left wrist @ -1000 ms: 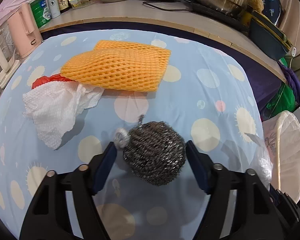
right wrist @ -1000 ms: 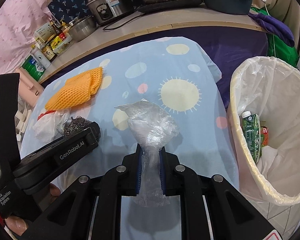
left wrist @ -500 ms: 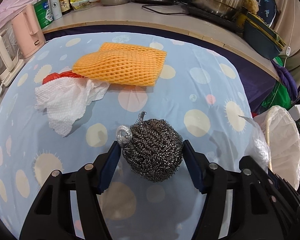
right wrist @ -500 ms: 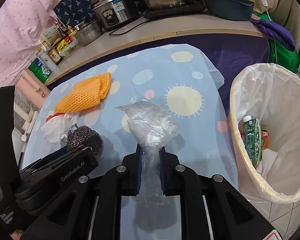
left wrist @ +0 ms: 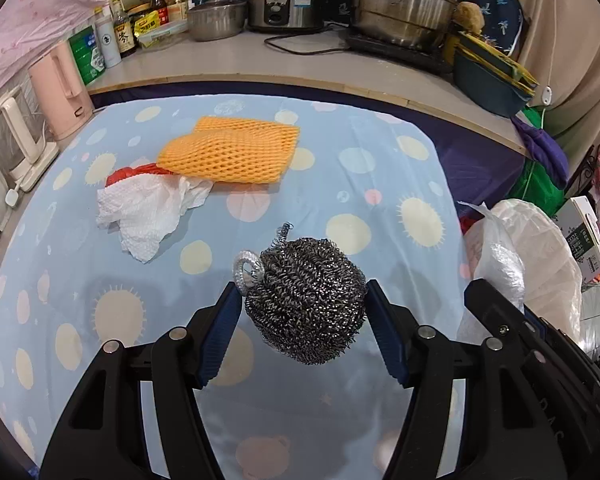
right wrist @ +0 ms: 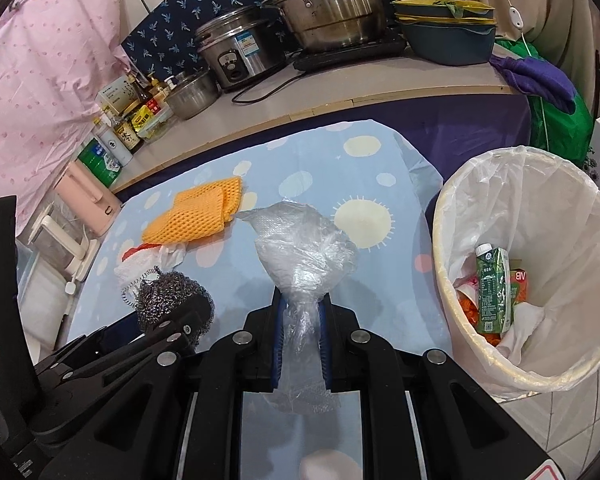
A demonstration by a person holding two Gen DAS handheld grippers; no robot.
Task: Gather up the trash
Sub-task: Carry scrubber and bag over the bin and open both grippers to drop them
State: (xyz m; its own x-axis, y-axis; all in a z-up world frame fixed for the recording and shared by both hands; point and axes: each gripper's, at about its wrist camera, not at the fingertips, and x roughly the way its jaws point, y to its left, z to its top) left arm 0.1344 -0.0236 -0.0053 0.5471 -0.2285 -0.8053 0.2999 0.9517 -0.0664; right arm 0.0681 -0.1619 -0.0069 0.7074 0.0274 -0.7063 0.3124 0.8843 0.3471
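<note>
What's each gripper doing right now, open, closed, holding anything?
Left gripper: closed on the steel wool scrubber, lifted off the table.
Right gripper: closed on the crumpled clear plastic bag.

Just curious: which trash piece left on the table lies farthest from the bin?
The crumpled white paper towel; the orange foam net lies closer to the bin.

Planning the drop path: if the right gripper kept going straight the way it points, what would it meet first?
Probably the blue tablecloth, beyond the plastic bag the right gripper holds. The bin sits off to its right, not in line; depth is unclear.
</note>
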